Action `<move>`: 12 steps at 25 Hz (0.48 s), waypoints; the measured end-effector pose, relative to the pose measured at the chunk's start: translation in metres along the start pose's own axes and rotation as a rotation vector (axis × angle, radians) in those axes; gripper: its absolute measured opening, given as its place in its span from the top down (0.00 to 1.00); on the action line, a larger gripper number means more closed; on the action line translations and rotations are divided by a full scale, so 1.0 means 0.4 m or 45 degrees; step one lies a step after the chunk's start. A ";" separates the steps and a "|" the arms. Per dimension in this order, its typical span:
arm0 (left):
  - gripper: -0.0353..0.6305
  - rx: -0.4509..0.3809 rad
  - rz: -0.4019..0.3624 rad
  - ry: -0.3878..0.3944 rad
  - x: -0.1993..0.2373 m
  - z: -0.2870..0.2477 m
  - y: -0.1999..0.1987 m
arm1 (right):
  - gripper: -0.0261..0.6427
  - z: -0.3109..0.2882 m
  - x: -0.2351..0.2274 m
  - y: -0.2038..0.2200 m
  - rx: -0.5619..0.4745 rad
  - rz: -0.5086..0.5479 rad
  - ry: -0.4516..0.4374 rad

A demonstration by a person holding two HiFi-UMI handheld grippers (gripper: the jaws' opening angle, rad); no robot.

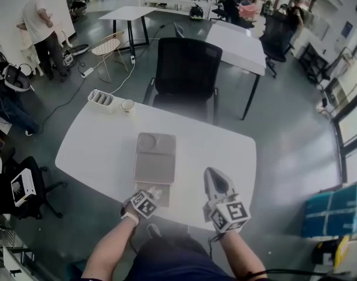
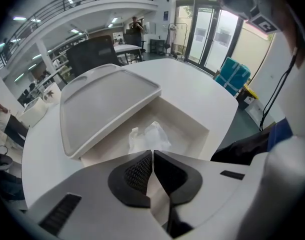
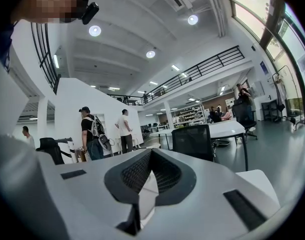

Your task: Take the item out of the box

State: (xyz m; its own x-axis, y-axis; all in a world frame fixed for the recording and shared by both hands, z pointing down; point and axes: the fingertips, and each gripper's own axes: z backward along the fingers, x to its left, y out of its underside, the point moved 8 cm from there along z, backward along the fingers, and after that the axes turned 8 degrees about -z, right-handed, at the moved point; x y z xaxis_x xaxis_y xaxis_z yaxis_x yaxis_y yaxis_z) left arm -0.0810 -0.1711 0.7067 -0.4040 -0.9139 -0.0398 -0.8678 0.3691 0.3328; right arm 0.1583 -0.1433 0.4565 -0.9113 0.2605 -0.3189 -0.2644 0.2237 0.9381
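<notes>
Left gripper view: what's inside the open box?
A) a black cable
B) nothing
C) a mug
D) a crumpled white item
D: a crumpled white item lies on the floor of the box, just beyond the tips of the left hand-held gripper, with the lid sitting askew off the opening.

Your head view is evenly lit but hazy, with a milky glare spread over the white counter (image 1: 96, 151). Its edges bend strongly and its corners fall dark. In your left gripper view, daylight pours through the glass doors (image 2: 212, 34) and washes them out, while the left claw (image 2: 152, 153), close to the lens, looks soft. In your right gripper view the round ceiling lamps (image 3: 94, 31) flare white, straight lines bow toward the rim, and the corners vignette to black.
</notes>
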 end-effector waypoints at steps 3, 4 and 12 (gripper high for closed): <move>0.89 -0.071 -0.005 -0.014 -0.002 0.022 0.002 | 0.95 -0.018 0.011 0.000 0.003 0.008 -0.021; 0.89 -0.090 -0.016 -0.017 -0.004 0.029 0.002 | 0.95 -0.026 0.014 -0.001 0.001 0.013 -0.030; 0.89 -0.246 -0.133 -0.086 -0.021 0.130 -0.020 | 0.95 -0.073 0.065 -0.012 0.016 0.016 -0.107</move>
State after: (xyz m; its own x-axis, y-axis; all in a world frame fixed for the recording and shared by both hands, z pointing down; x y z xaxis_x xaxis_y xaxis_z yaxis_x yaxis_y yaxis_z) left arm -0.0857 -0.1574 0.6555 -0.3393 -0.9295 -0.1445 -0.8370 0.2282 0.4973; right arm 0.1268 -0.1650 0.4477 -0.8846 0.3413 -0.3177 -0.2486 0.2314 0.9406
